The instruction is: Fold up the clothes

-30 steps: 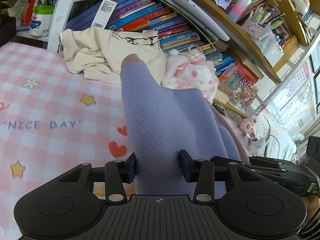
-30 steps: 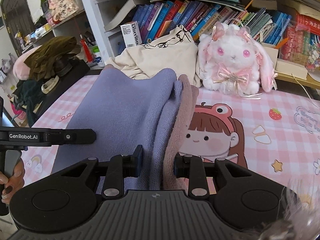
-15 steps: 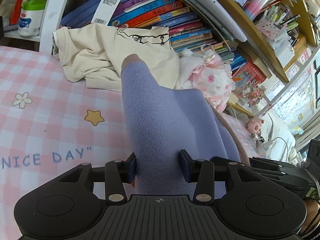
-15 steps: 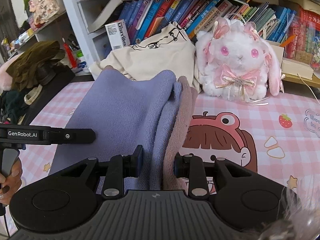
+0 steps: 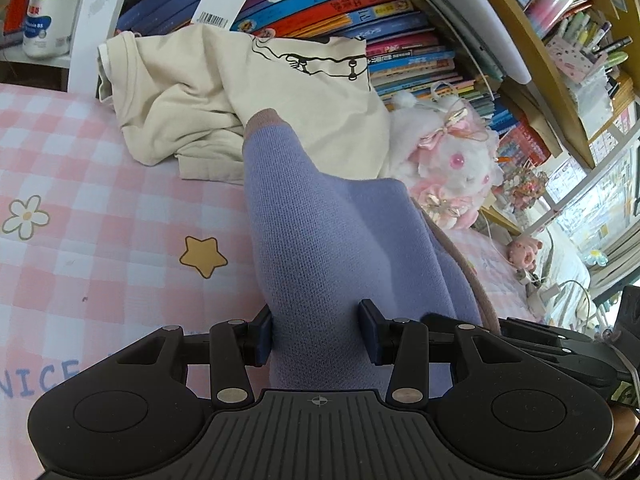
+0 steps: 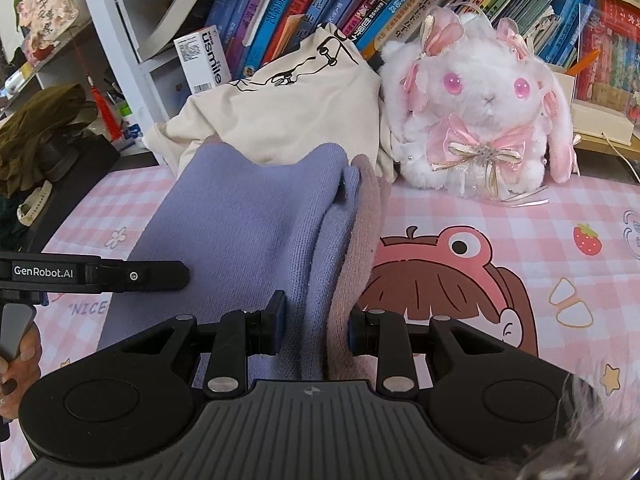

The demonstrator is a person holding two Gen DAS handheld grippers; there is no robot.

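A folded lilac knit garment [image 5: 332,248] with a dusty pink trim is held between both grippers above the pink checked mat [image 5: 100,240]. My left gripper [image 5: 318,330] is shut on its near left end. My right gripper [image 6: 314,326] is shut on the folded layers of the garment [image 6: 256,232] at its right end, pink trim [image 6: 360,248] to the right. The garment's far edge reaches up to a crumpled cream T-shirt [image 6: 288,112], also in the left wrist view [image 5: 224,108]. The other gripper's black body [image 6: 96,274] shows at the left of the right wrist view.
A white and pink plush rabbit [image 6: 480,120] sits at the back right of the mat [image 6: 520,240]. A bookshelf full of books [image 6: 320,8] stands right behind the T-shirt. A white shelf post [image 5: 96,20] and a jar [image 5: 48,20] are at the back left.
Both grippers have carried the lilac garment forward toward the cream T-shirt and the bookshelf. The grip on the garment is unchanged.
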